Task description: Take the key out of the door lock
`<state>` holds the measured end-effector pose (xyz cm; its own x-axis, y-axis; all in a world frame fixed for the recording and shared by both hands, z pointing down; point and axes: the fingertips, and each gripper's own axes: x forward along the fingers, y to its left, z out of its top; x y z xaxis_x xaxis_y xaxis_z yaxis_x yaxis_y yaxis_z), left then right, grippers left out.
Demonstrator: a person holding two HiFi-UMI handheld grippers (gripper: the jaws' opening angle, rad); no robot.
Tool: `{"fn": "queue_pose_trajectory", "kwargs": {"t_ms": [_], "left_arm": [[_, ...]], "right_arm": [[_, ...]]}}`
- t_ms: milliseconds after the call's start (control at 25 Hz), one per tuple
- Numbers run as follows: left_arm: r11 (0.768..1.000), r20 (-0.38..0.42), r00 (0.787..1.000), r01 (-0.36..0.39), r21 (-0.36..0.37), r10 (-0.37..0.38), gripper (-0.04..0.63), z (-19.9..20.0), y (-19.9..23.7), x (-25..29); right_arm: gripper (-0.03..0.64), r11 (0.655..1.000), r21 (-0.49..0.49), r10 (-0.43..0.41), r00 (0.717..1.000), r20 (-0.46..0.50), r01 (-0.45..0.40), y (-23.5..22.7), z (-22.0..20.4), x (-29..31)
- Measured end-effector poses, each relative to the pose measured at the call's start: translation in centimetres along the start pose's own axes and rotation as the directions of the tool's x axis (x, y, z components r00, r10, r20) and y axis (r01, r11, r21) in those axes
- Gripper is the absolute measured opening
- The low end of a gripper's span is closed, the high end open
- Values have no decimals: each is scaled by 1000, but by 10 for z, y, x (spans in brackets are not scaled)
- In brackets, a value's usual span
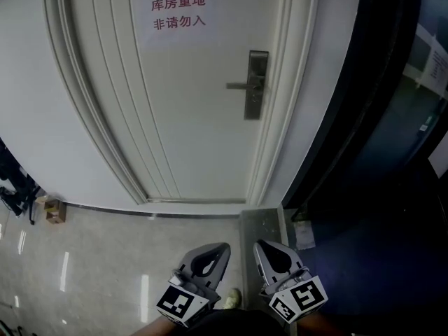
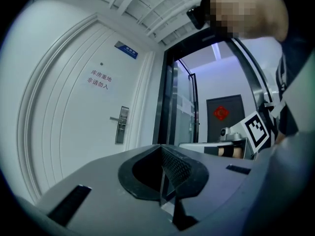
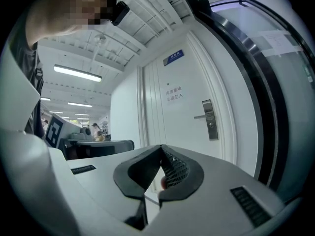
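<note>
Two grippers hung low, side by side: the left gripper (image 1: 221, 249) and the right gripper (image 1: 262, 248), each with jaws pressed together on nothing. Well ahead of both tips stood the white door (image 1: 189, 117), its lock plate (image 1: 257, 84) up beyond the right gripper. Any key there was too small to make out.
</note>
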<state>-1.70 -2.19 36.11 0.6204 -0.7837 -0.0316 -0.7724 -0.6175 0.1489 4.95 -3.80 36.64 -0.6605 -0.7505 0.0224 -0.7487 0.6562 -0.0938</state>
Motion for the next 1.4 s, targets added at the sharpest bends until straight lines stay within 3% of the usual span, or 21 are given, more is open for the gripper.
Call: {"fn": "queue_pose_trajectory", "kwargs": {"t_ms": [440, 720, 1040, 1160, 1240, 1320, 1400], "left_arm": [[1000, -7, 1000, -6, 6, 6, 5, 5, 37, 89], [1000, -2, 1000, -3, 10, 3, 5, 10, 84, 142], [999, -11, 999, 39, -8, -39, 5, 13, 137, 196], [999, -20, 999, 45, -21, -45, 5, 11, 157, 211], [999, -32, 999, 44, -32, -45, 5, 8, 170, 218], [998, -47, 998, 41, -45, -43, 5, 3, 182, 224], [998, -62, 997, 38, -54, -42, 5, -2, 193, 230]], "right_arm": [[12, 991, -131, -31, 999, 26, 35, -83, 21, 67], [12, 974, -211, -78, 996, 30, 83, -129, 24, 128], [12, 922, -349, -174, 985, 15, 168, -190, 31, 215], [12, 877, -437, -212, 977, 24, 201, -216, 36, 245], [14, 820, -526, -244, 969, 33, 224, -233, 40, 263], [14, 738, -631, -269, 962, 53, 241, -248, 44, 282], [14, 629, -732, -289, 953, 93, 262, -261, 50, 299]]}}
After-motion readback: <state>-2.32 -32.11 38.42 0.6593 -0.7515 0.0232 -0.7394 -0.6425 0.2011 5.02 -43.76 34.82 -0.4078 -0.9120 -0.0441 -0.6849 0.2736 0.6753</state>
